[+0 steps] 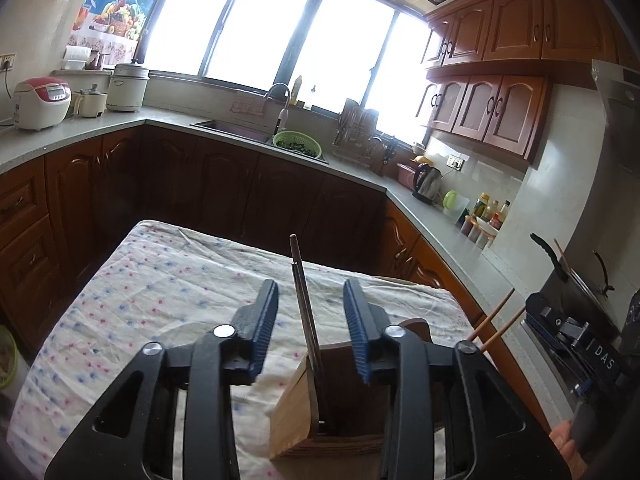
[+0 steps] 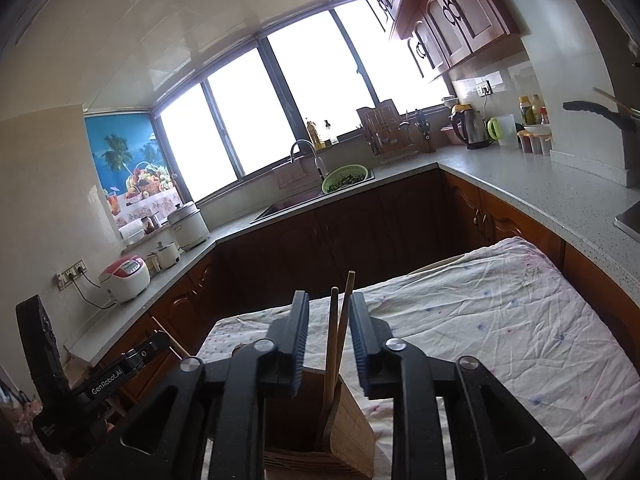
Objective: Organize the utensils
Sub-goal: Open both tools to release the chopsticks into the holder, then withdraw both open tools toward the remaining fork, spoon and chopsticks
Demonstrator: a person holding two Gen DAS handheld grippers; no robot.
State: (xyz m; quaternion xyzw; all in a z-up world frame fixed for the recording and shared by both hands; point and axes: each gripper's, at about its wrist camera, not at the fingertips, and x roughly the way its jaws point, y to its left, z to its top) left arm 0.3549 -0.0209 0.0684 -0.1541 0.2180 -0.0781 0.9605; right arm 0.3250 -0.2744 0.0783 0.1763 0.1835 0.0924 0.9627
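Observation:
A wooden utensil holder (image 1: 320,408) stands on the cloth-covered table (image 1: 160,280), right under both grippers. In the left wrist view a dark metal utensil (image 1: 304,300) stands upright in it, between the fingers of my open left gripper (image 1: 310,292) without touching them. In the right wrist view the same holder (image 2: 344,428) has two wooden chopsticks (image 2: 338,332) standing in it, between the fingers of my open right gripper (image 2: 329,308), apart from both pads. The chopsticks also show at the right of the left wrist view (image 1: 496,320).
A floral cloth (image 2: 500,320) covers the table. Kitchen counters run around it, with a sink (image 1: 240,128), a green colander (image 1: 298,142), a rice cooker (image 1: 40,102), a kettle (image 1: 428,182) and bottles (image 1: 488,210). Wooden cabinets hang above right.

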